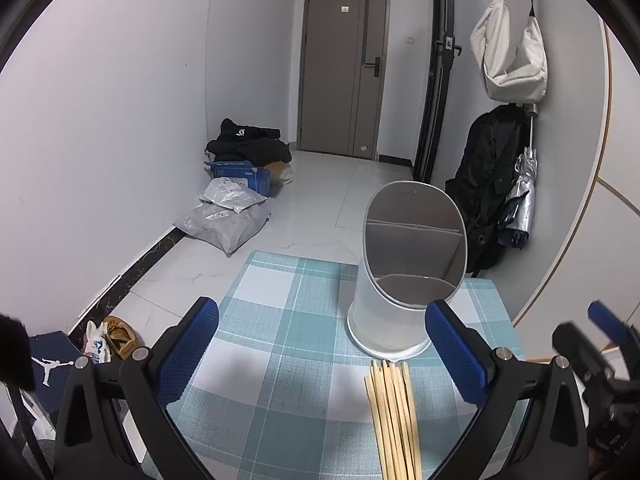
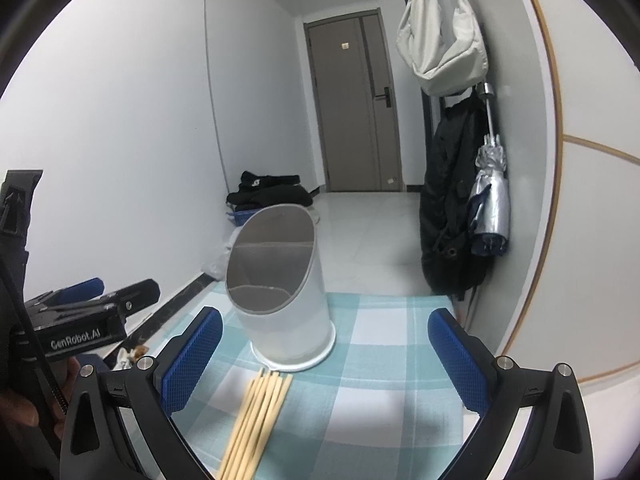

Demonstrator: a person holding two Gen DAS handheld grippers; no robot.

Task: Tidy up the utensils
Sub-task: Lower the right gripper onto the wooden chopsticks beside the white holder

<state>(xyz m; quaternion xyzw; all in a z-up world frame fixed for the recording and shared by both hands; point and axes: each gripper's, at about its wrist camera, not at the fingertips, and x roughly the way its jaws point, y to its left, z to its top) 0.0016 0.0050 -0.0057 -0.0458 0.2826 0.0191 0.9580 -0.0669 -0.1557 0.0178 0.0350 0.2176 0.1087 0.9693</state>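
Note:
A white utensil holder (image 1: pixel 394 280) with a slanted grey-lined opening and an inner divider stands upright on a teal plaid table mat (image 1: pixel 288 320). A bundle of several wooden chopsticks (image 1: pixel 394 416) lies flat on the mat just in front of it. My left gripper (image 1: pixel 320 352) is open and empty above the mat, left of the chopsticks. In the right wrist view the holder (image 2: pixel 280 288) and chopsticks (image 2: pixel 256 412) lie ahead and left. My right gripper (image 2: pixel 324 356) is open and empty, hovering above the mat to the right of the chopsticks.
The table's far edge (image 1: pixel 300 258) drops to a white tiled floor. Parcels and black clothes (image 1: pixel 240 184) lie by the left wall. A black coat (image 2: pixel 452 208), umbrella (image 2: pixel 490 200) and white bag (image 2: pixel 444 36) hang on the right wall.

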